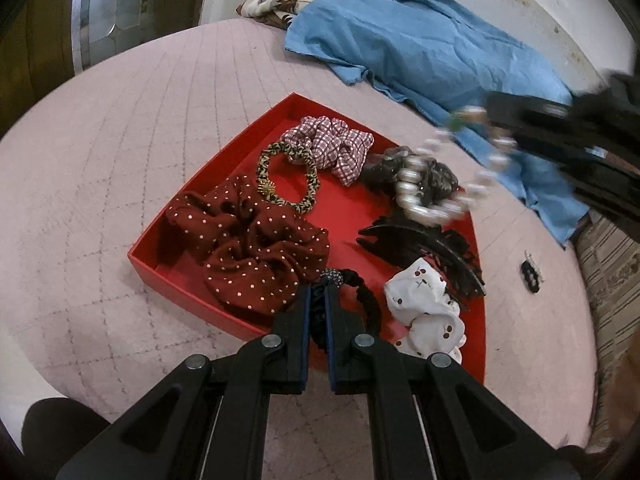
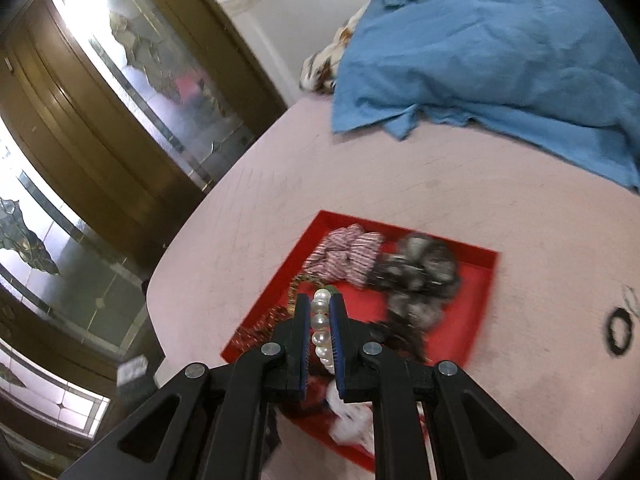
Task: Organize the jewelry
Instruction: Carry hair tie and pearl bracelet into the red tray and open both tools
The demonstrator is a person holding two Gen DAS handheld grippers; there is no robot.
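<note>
- Currently, left to right in the left wrist view: red tray (image 1: pixel 280 110) sits on the pink quilted bed (image 1: pixel 120 140).
- Dotted maroon scrunchie (image 1: pixel 248 248) fills the tray's left side; leopard tie (image 1: pixel 288 176) just behind it, touching.
- Left gripper (image 1: pixel 318 300) fingers nearly closed, pinching a black tie (image 1: pixel 366 296) over the tray's near edge.
- Checked scrunchie (image 1: pixel 332 148) at the tray's far corner; grey scrunchie (image 1: pixel 400 172) beside it to the right.
- Black claw clip (image 1: pixel 424 248) lies mid-right in the tray; white cherry scrunchie (image 1: pixel 424 308) touches it on the near side.
- Pearl bracelet (image 1: pixel 440 196) hangs over the tray's right edge, partly motion-blurred, from the right gripper (image 1: pixel 500 116).
- Small black clip (image 1: pixel 530 276) lies on the bed, right of the tray and apart from it.
- Blue shirt (image 1: pixel 420 52) is spread behind the tray, floral cloth (image 1: pixel 276 4) at its far end.
- Right wrist view: right gripper (image 2: pixel 320 320) narrowly open, clamped on the pearl bracelet (image 2: pixel 320 328), above the tray (image 2: pixel 480 264).
- Black ring-shaped item (image 2: pixel 620 332) on the bed right of the tray, too blurred to identify.
- No readable writing, labels or brands in either view.
</note>
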